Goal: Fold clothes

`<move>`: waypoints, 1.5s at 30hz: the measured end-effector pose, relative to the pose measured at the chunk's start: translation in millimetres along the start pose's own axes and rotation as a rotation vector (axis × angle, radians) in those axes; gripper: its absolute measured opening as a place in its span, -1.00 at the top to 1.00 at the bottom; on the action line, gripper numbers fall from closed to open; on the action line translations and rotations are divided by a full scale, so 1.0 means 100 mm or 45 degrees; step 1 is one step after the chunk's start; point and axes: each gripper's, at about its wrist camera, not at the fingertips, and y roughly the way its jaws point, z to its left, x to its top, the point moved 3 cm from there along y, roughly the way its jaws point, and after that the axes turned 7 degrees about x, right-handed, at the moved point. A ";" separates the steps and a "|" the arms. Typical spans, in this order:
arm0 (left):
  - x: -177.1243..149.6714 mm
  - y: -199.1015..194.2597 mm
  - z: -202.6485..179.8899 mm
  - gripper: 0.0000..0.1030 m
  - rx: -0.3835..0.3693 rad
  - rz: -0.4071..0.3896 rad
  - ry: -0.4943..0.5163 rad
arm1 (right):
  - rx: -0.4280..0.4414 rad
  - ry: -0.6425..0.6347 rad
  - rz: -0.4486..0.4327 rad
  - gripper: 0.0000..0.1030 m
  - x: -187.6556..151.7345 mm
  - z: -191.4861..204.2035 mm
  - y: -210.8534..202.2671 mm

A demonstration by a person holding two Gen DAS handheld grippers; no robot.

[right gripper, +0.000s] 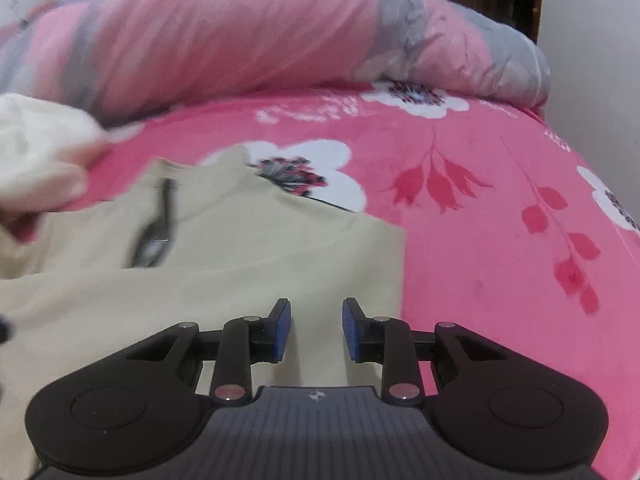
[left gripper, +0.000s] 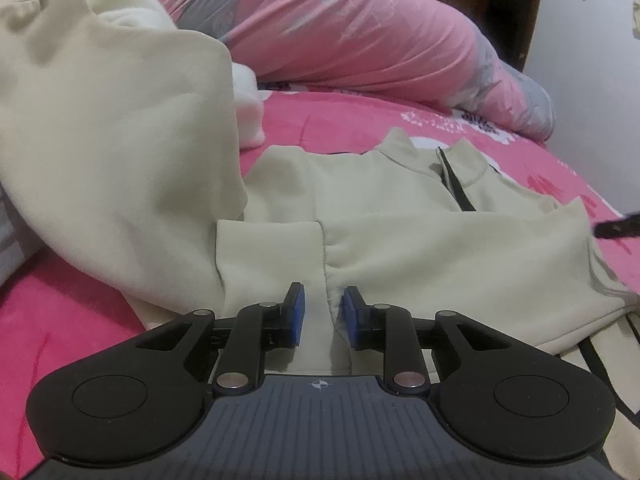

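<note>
Pink floral bedspread (right gripper: 480, 152) | cream sweatshirt (left gripper: 440, 240) spread flat | both jaws parted, gripping nothing

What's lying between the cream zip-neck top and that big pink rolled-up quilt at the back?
Only bare flowered pink bedsheet separates the top from the quilt, clearest in the right wrist view.
</note>
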 end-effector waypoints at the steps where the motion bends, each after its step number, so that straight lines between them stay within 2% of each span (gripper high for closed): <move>1: -0.01 0.00 -0.01 0.53 0.002 -0.007 0.001 | -0.042 0.012 0.034 0.42 0.02 -0.08 0.19; 3: -0.01 0.00 0.00 0.53 -0.005 -0.009 -0.010 | -0.076 0.076 0.068 0.42 0.01 -0.23 0.44; 5: 0.00 0.00 0.03 0.53 -0.015 -0.010 -0.028 | -0.091 0.123 0.040 0.42 0.10 -0.24 0.34; 7: -0.02 0.00 0.06 0.53 -0.031 -0.018 -0.058 | -0.098 0.090 -0.037 0.41 0.16 -0.18 0.15; 9: -0.03 -0.02 0.09 0.53 -0.042 -0.032 -0.099 | -0.033 0.100 -0.066 0.41 0.19 -0.13 0.07; 11: -0.04 -0.05 0.11 0.50 -0.035 -0.051 -0.119 | 0.028 0.101 -0.028 0.41 0.21 -0.08 0.20; 13: -0.04 -0.07 0.11 0.48 -0.023 -0.066 -0.117 | -0.049 0.072 0.036 0.41 0.19 -0.10 0.50; 15: -0.05 -0.10 0.10 0.47 -0.014 -0.078 -0.111 | -0.088 0.090 0.012 0.39 0.17 -0.16 0.63; 17: -0.05 -0.11 0.10 0.46 -0.013 -0.084 -0.110 | -0.099 0.144 0.010 0.39 0.23 -0.15 0.52; 18: -0.06 -0.10 0.12 0.46 -0.021 -0.085 -0.124 | -0.101 0.132 -0.002 0.37 0.24 -0.07 0.42; 20: -0.07 -0.10 0.15 0.46 -0.039 -0.085 -0.150 | -0.003 0.090 -0.025 0.37 0.23 0.14 0.16; 23: -0.07 -0.10 0.17 0.46 -0.050 -0.089 -0.172 | 0.210 0.014 0.017 0.37 0.12 0.54 -0.08; 27: -0.08 -0.10 0.15 0.45 -0.041 -0.087 -0.160 | 0.226 -0.132 0.146 0.36 -0.05 0.99 0.35; 30: -0.10 -0.08 0.14 0.44 -0.041 -0.085 -0.149 | 0.143 -0.183 0.062 0.27 0.06 1.10 0.58; 34: -0.12 -0.08 0.18 0.44 -0.070 -0.084 -0.187 | 0.113 -0.123 0.071 0.26 0.16 1.13 0.50; 37: -0.12 -0.08 0.22 0.44 -0.096 -0.087 -0.221 | 0.281 -0.108 0.054 0.26 0.09 1.26 0.22; 39: -0.12 -0.08 0.23 0.44 -0.101 -0.088 -0.231 | 0.384 -0.156 0.095 0.26 0.01 1.46 0.18; 42: -0.12 -0.09 0.23 0.44 -0.102 -0.090 -0.236 | 0.418 -0.258 0.164 0.26 -0.08 1.81 0.43; 45: -0.11 -0.11 0.22 0.44 -0.093 -0.094 -0.229 | 0.354 -0.292 0.088 0.24 -0.04 1.97 0.63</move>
